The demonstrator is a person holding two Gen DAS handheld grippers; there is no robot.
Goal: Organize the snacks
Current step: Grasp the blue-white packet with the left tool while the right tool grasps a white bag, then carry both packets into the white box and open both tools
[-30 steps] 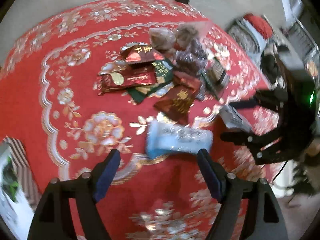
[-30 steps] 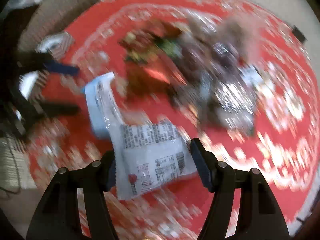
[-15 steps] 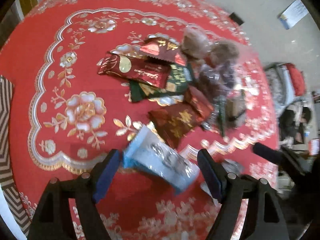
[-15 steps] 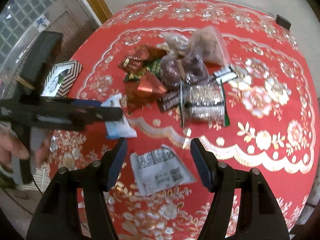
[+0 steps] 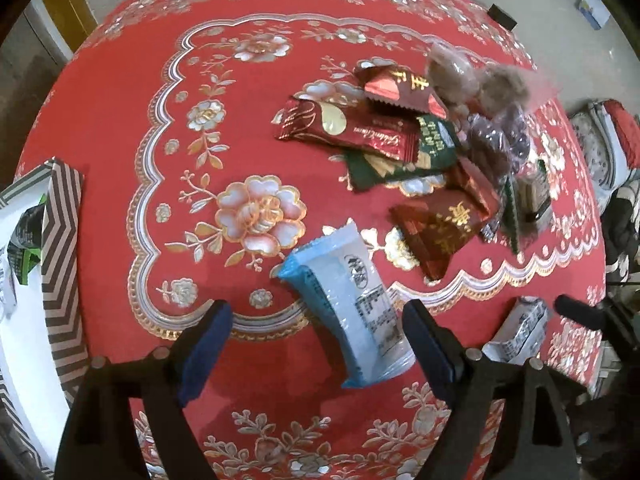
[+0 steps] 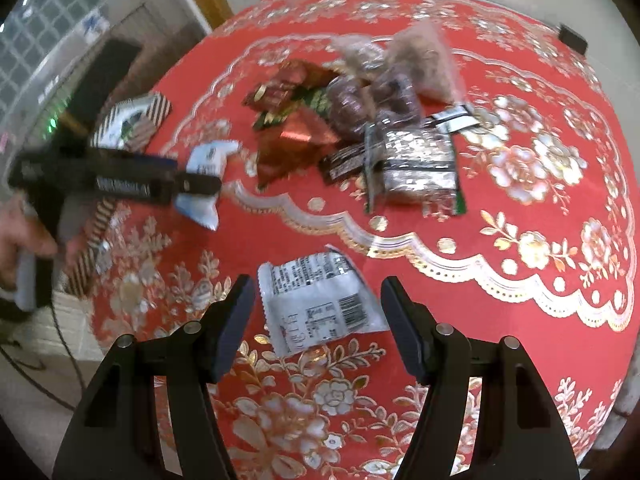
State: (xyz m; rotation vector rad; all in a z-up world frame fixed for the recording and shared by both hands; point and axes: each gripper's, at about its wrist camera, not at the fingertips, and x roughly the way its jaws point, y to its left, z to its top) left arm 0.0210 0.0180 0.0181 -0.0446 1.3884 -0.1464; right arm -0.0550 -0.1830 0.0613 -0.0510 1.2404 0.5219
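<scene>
A blue-and-clear snack packet [image 5: 348, 312] lies on the red tablecloth between the open fingers of my left gripper [image 5: 316, 336], not gripped. It also shows in the right wrist view [image 6: 204, 180], partly behind the left gripper. A white packet with a barcode [image 6: 316, 304] lies flat between the open fingers of my right gripper [image 6: 316, 320]; its edge shows in the left wrist view [image 5: 520, 332]. A pile of red, green and clear snack packets [image 5: 420, 152] lies farther back on the table; it also shows in the right wrist view [image 6: 360, 120].
A striped box [image 5: 60, 240] holding a green packet stands at the table's left edge; it also shows in the right wrist view [image 6: 132, 124]. A small black object [image 5: 502, 16] lies at the far edge. The round table's rim [image 6: 616, 360] drops off at right.
The left gripper has moved in over the blue packet, which now lies between its fingers. The right gripper has let go of the white packet, which now lies flat on the cloth.
</scene>
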